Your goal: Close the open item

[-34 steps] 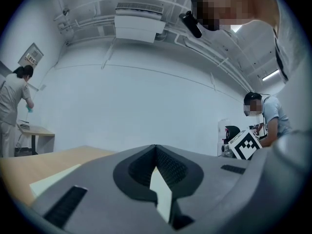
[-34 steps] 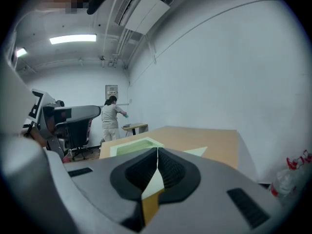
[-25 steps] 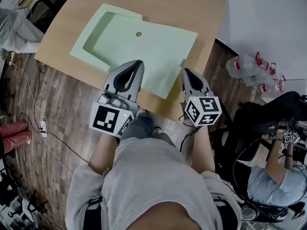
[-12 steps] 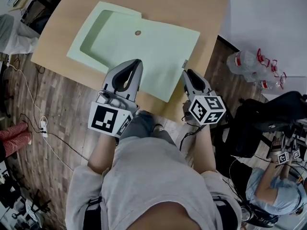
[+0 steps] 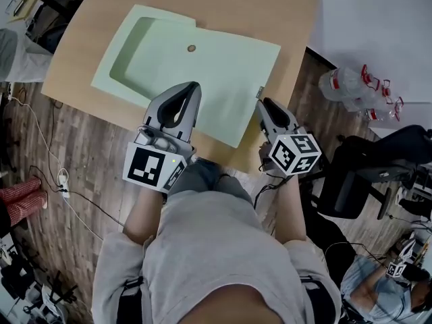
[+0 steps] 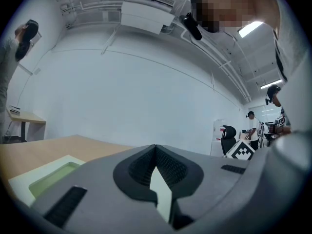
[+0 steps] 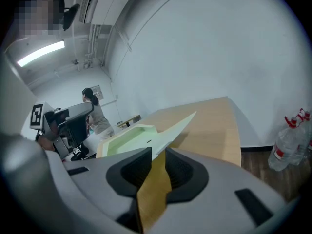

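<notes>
A pale green folder (image 5: 202, 73) lies open and flat on the wooden table (image 5: 283, 12), with a recessed tray at its left and a flat flap at its right. My left gripper (image 5: 196, 86) hovers over the folder's near edge, its fingertips meeting, nothing seen between them. In the left gripper view the folder (image 6: 48, 177) shows low at the left, beyond the left gripper (image 6: 156, 147). My right gripper (image 5: 264, 103) is at the table's near right corner beside the flap, jaws open by a narrow gap. The right gripper view looks between the right gripper (image 7: 158, 152) jaws at bare wood, the folder (image 7: 141, 135) just beyond.
Plastic bottles (image 5: 358, 96) lie on the floor to the right of the table. A black office chair (image 5: 378, 167) stands at the right, with a seated person (image 5: 378, 289) at the lower right. Cables (image 5: 54, 174) trail over the wooden floor at the left.
My right gripper has drifted slightly right and toward me. The left gripper and the folder stay about where they were. The person at the lower right has moved.
</notes>
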The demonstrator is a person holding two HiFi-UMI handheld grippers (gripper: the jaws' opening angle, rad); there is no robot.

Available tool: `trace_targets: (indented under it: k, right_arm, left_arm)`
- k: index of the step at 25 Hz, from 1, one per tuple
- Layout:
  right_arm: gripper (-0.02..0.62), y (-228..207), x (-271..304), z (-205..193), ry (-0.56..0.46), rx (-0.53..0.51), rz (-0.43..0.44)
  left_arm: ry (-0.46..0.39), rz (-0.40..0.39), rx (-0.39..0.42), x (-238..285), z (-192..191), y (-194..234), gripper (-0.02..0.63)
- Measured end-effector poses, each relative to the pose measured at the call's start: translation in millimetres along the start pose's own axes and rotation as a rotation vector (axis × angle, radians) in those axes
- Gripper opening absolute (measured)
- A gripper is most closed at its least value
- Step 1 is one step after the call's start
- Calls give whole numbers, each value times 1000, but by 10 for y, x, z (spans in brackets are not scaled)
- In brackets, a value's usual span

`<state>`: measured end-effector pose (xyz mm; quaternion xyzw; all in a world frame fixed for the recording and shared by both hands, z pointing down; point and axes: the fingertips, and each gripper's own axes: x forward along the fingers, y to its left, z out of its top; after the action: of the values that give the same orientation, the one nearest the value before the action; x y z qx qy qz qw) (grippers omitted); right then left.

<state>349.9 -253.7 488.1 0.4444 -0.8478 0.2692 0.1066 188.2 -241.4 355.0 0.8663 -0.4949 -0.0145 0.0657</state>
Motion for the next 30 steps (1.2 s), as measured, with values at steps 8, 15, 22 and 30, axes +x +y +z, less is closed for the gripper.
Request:
trace_targets:
  k: [8, 15, 22, 30]
  right_arm:
    - [121, 43, 47, -89, 33, 108, 46]
    - [135, 105, 44, -193, 71, 141, 105]
    - [109, 355, 48, -34, 95, 70, 191]
    - [67, 664, 54, 365, 93, 181, 286]
  left_arm:
    - [-6, 5, -5, -12, 16, -1, 14]
    - [-13, 41, 4, -82, 43, -33, 14]
    - [-33, 101, 18, -171, 199, -65, 14]
    - [-57, 187, 46, -351, 369, -79, 13]
